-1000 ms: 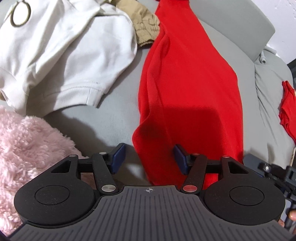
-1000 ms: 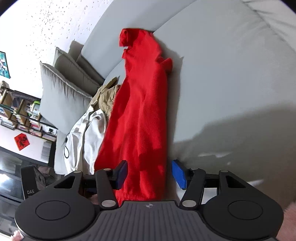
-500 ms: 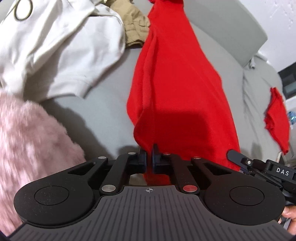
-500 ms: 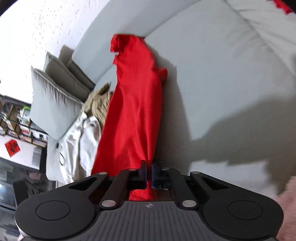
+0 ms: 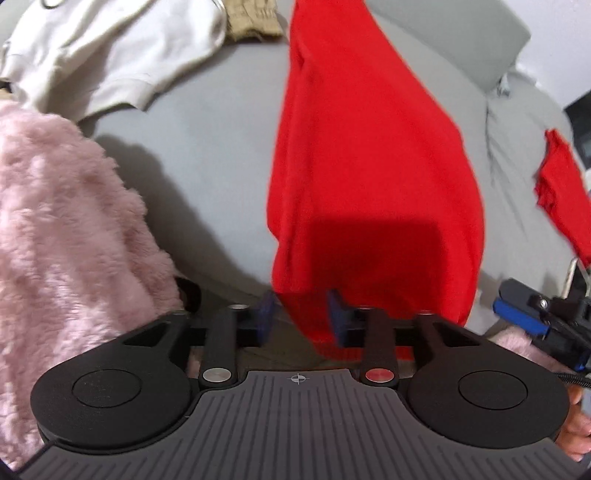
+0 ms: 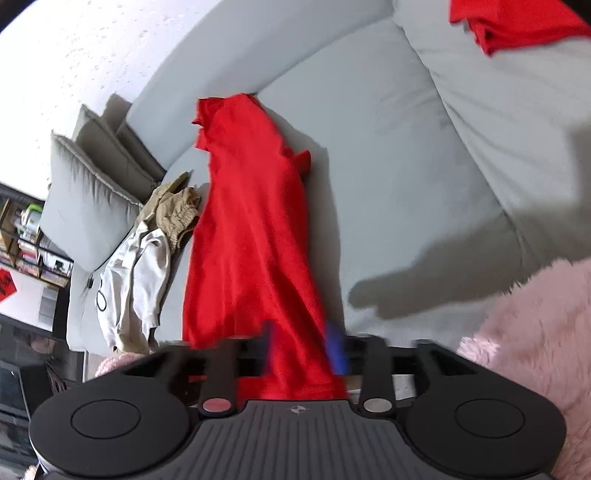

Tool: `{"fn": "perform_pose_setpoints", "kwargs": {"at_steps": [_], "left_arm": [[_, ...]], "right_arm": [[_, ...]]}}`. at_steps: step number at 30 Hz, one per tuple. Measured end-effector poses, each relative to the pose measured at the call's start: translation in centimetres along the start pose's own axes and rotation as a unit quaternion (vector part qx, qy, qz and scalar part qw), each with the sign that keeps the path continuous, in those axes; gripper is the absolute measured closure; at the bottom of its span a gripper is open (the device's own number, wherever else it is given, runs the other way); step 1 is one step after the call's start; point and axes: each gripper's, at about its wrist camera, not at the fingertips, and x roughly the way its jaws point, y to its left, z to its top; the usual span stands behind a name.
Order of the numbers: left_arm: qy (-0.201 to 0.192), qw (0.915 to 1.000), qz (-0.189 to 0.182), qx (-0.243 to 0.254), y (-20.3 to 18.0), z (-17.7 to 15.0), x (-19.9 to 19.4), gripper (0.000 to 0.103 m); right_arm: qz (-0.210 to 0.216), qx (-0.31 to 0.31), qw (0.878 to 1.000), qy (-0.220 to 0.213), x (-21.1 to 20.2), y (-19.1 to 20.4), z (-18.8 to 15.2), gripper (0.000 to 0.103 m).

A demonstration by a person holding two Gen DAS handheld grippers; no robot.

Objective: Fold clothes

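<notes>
A long red garment (image 5: 369,147) lies stretched along the grey sofa seat (image 5: 214,155), folded lengthwise into a narrow strip. It also shows in the right wrist view (image 6: 251,240). My left gripper (image 5: 301,317) is open, its blue pads either side of the garment's near left corner. My right gripper (image 6: 304,347) is open too, blurred, with the garment's near right edge lying between its pads. The near hem is partly hidden under both grippers.
A white sweatshirt (image 5: 110,48) and tan shorts (image 5: 251,18) lie at the sofa's left. A pink fluffy garment (image 5: 62,229) sits near left, also in the right wrist view (image 6: 535,350). Another red garment (image 5: 561,192) lies right. Grey cushions (image 6: 85,192) stand at the sofa's end.
Both grippers were open a second ago, shut on the red garment's near hem half a second ago, and have now opened again. The garment has shifted slightly toward me.
</notes>
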Motion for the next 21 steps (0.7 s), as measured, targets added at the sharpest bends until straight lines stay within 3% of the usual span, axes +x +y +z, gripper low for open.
{"fn": "perform_pose_setpoints", "kwargs": {"at_steps": [4, 12, 16, 21], "left_arm": [[-0.009, 0.9999, -0.008, 0.000, 0.4, 0.1, 0.3, 0.052], [-0.009, 0.9988, 0.014, 0.045, -1.3, 0.6, 3.3, 0.052], [0.018, 0.9989, 0.010, 0.041, -0.3, 0.8, 4.6, 0.051], [0.024, 0.9984, 0.008, 0.051, -0.3, 0.7, 5.7, 0.048]], "right_arm": [[0.001, 0.002, 1.000, 0.001, 0.2, 0.0, -0.4, 0.047], [0.006, -0.013, 1.000, 0.021, 2.5, 0.7, -0.4, 0.047], [-0.008, -0.041, 0.998, 0.056, 4.7, 1.0, -0.1, 0.048], [-0.015, -0.054, 0.996, 0.075, 6.1, 0.8, 0.0, 0.048]]}}
